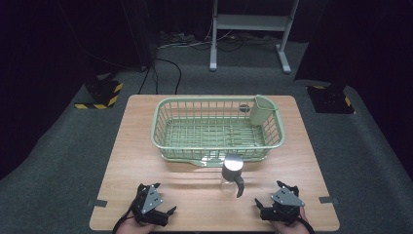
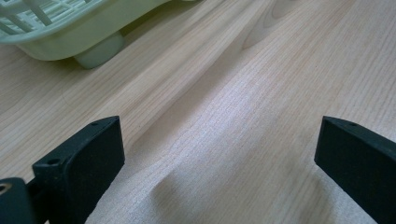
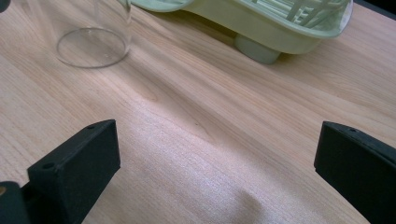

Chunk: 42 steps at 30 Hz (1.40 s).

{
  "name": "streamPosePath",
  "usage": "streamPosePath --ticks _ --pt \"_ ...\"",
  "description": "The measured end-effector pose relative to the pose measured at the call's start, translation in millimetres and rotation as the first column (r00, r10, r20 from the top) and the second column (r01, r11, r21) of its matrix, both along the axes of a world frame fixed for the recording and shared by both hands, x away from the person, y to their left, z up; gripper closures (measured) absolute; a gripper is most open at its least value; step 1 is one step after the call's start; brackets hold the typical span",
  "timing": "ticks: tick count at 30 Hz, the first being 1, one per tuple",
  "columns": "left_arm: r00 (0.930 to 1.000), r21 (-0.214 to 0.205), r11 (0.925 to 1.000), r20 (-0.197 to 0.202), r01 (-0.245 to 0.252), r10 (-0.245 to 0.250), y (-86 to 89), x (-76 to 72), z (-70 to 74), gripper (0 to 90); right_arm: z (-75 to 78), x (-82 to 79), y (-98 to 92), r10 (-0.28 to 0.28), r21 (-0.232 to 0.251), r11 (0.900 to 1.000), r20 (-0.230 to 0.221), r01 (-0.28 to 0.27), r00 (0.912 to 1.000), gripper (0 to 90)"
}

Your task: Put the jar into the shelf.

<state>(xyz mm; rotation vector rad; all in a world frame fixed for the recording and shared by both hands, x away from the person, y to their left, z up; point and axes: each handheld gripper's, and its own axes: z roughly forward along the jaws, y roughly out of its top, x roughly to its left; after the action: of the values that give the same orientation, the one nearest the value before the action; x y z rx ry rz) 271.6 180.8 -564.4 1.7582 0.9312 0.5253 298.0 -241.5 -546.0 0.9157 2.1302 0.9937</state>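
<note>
A clear glass jug (image 1: 231, 176) with a metal lid and a dark handle stands upright on the wooden table (image 1: 146, 146), just in front of a pale green dish basket (image 1: 165, 117). Its glass base (image 3: 92, 46) appears at the upper left of the right gripper view. My left gripper (image 1: 168, 214) rests open near the front left edge, jaws wide apart over bare wood (image 2: 219, 140). My right gripper (image 1: 259, 206) sits open near the front right edge, to the right of the jug and apart from it. Nothing lies between either pair of jaws.
The basket has a cutlery cup (image 1: 263, 108) in its back right corner and stands on short feet (image 2: 98, 53) (image 3: 257, 49). Grey carpet surrounds the table, with a white frame stand (image 1: 251, 29) and cables behind it. Tape marks (image 1: 327, 200) sit on the front corners.
</note>
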Motion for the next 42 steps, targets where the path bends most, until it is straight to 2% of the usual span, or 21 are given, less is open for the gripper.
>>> streamPosePath --ticks 4,12,32,42 --pt "1.0 -0.004 1.0 0.004 -0.002 0.002 0.0 -0.3 0.0 1.9 -0.1 0.4 0.5 -0.008 -0.006 1.0 -0.005 0.008 1.0 0.0" --pt "0.9999 -0.006 1.0 -0.011 -0.002 0.002 0.1 0.8 0.1 1.9 0.0 0.0 0.1 -0.016 -0.001 0.9999 0.005 0.016 0.9999 0.0" --pt "0.9999 -0.006 1.0 -0.013 -0.003 0.003 -0.4 1.0 -0.1 1.9 -0.1 -1.2 0.7 -0.004 -0.004 1.0 0.01 0.004 0.9999 0.0" --pt "0.9999 -0.009 1.0 -0.016 0.003 -0.003 0.0 0.9 0.1 1.9 0.6 -2.2 -0.6 -0.017 0.021 0.9996 0.021 0.017 0.9996 0.0"
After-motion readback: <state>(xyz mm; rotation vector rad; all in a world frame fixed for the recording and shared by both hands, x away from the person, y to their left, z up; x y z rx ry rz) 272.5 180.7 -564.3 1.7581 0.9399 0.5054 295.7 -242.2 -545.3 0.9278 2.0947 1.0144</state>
